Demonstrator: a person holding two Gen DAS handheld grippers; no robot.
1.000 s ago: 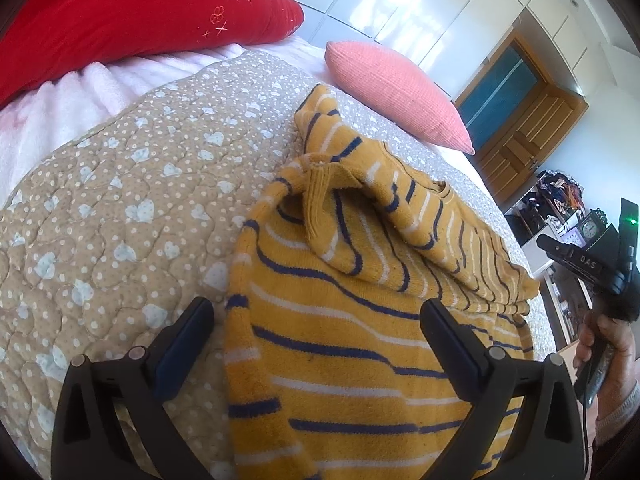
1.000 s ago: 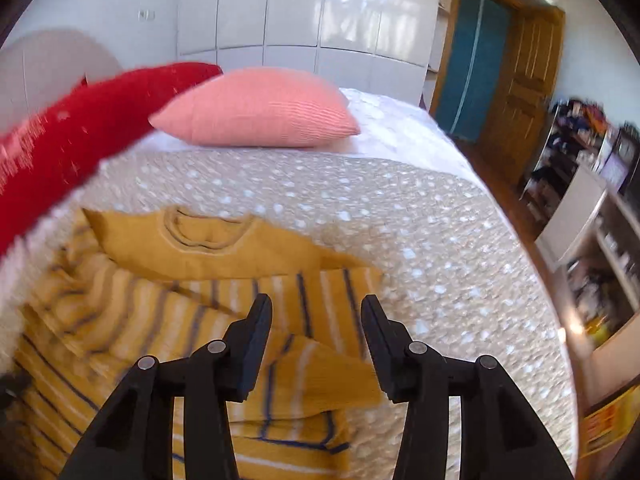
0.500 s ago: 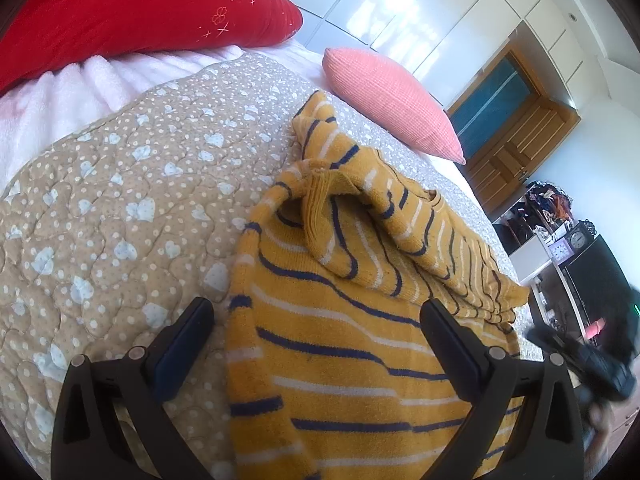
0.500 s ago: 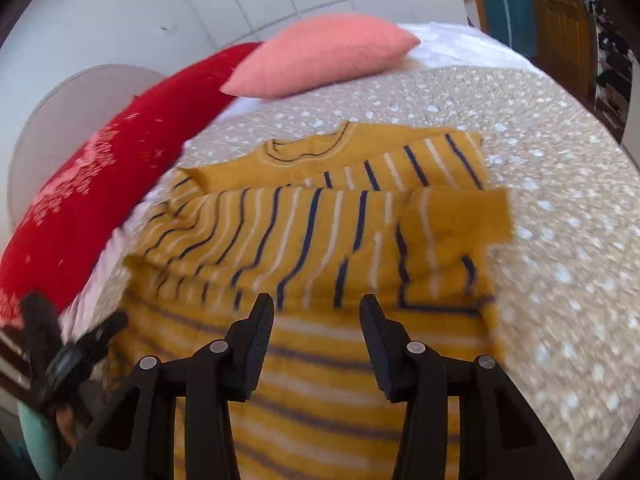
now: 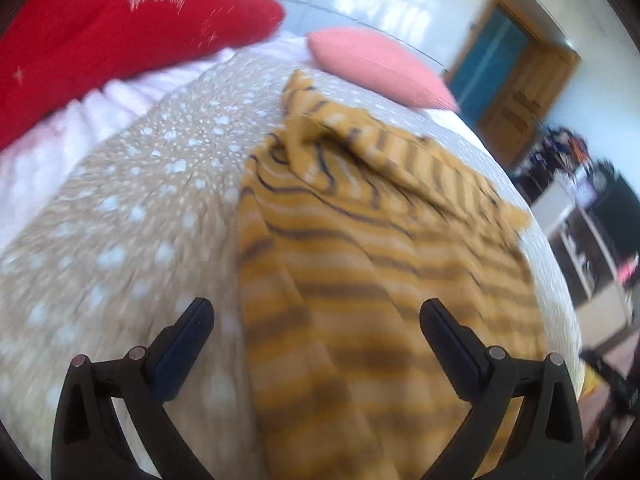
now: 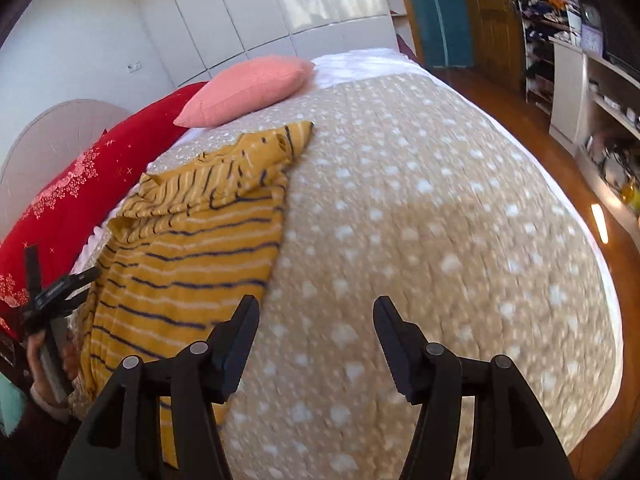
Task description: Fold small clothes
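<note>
Mustard-yellow striped sweater point(image 6: 192, 248) lies partly folded on the dotted quilt point(image 6: 440, 240) below the pink pillow point(image 6: 248, 88), the left gripper point(image 5: 316, 328) wide above it, the right gripper point(image 6: 316, 328), empty, just opening beside it.

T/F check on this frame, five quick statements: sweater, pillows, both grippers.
1. The striped sweater lies on the dotted quilt. True.
2. The right gripper is clamped on the sweater. False: its jaws have just been opening, only bare quilt between them.
3. The pink pillow sits on top of the sweater. False: it lies beyond it, apart.
4. The left gripper is open, holding nothing. True.
5. The red pillow is folded inside the sweater. False: it rests at the bed's head, beside the pink one.
</note>
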